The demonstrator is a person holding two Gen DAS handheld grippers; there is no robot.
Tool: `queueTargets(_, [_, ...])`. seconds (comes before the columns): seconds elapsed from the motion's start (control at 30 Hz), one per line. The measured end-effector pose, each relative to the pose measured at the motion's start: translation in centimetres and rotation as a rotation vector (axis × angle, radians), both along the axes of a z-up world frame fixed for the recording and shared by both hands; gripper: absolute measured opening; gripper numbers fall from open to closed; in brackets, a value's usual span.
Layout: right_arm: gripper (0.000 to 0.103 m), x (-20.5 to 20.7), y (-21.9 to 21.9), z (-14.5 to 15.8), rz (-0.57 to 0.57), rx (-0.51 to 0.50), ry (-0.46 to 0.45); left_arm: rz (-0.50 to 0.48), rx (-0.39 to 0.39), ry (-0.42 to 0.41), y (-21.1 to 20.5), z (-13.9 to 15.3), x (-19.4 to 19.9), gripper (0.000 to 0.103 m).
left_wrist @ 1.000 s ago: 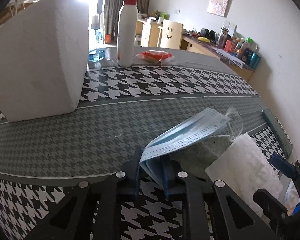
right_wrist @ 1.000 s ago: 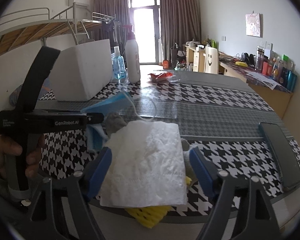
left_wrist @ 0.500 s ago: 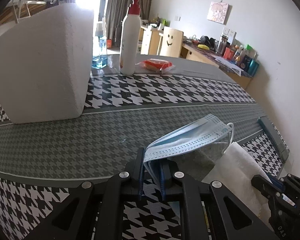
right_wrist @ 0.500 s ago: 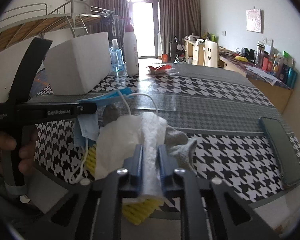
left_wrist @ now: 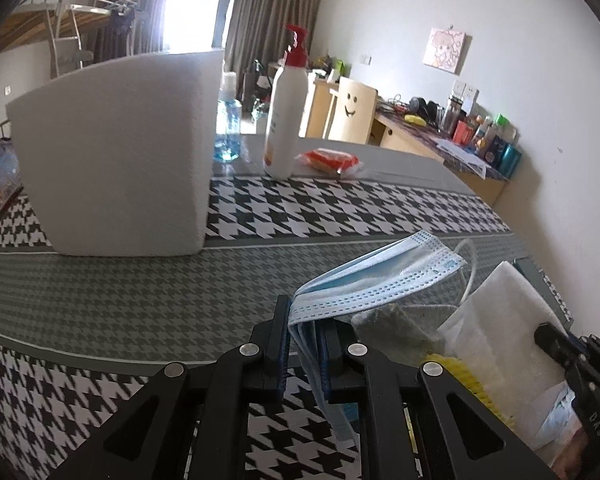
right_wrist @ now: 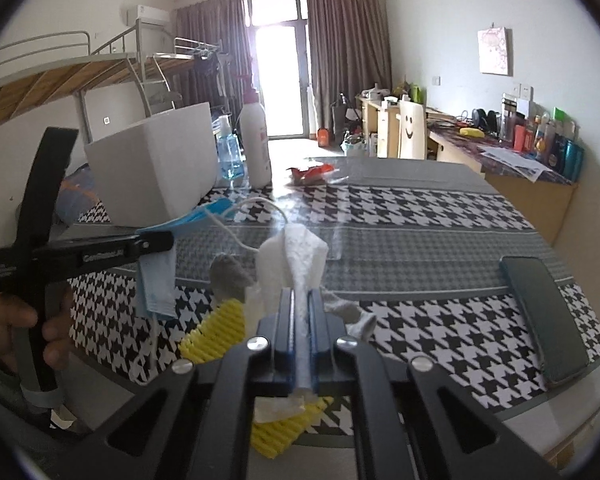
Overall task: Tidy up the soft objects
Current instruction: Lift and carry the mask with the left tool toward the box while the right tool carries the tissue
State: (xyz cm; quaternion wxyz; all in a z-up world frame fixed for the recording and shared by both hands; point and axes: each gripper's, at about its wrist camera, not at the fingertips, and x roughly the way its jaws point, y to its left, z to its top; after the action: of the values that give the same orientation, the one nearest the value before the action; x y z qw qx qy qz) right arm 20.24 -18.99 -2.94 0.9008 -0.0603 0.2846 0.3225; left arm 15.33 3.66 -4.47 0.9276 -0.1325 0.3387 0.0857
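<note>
moved: right gripper (right_wrist: 299,312) has clamped onto the white tissue (right_wrist: 296,256), lifting it off the pile
left gripper (left_wrist: 304,334): clenched on blue mask (left_wrist: 376,284), above the table (left_wrist: 100,292)
meaning: both soft items held, ready to carry to the white box (left_wrist: 116,152)

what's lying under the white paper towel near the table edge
A yellow ridged sponge and a grey cloth show beneath the white paper towel. Anything else under it is covered.

The mask (left_wrist: 374,280) is showing light blue, the tissue (right_wrist: 296,258) white, the sponge (right_wrist: 216,332) yellow, and the tablecloth (left_wrist: 340,208) black-and-white houndstooth.
</note>
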Motion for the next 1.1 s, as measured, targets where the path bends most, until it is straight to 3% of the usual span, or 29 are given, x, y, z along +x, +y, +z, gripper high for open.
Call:
queueTargets(0.5, [0.007, 0.0, 0.2, 2.0, -0.004, 0.06, -0.03, 0.05, 0.053, -0.06, 1.2, 2.4, -2.7, 0.013])
queueTargets(1.1, [0.007, -0.1, 2.5, 3.0, 0.04, 0.06, -0.05, 0.104, 0.105, -0.098, 2.8, 4.2, -4.6, 0.013])
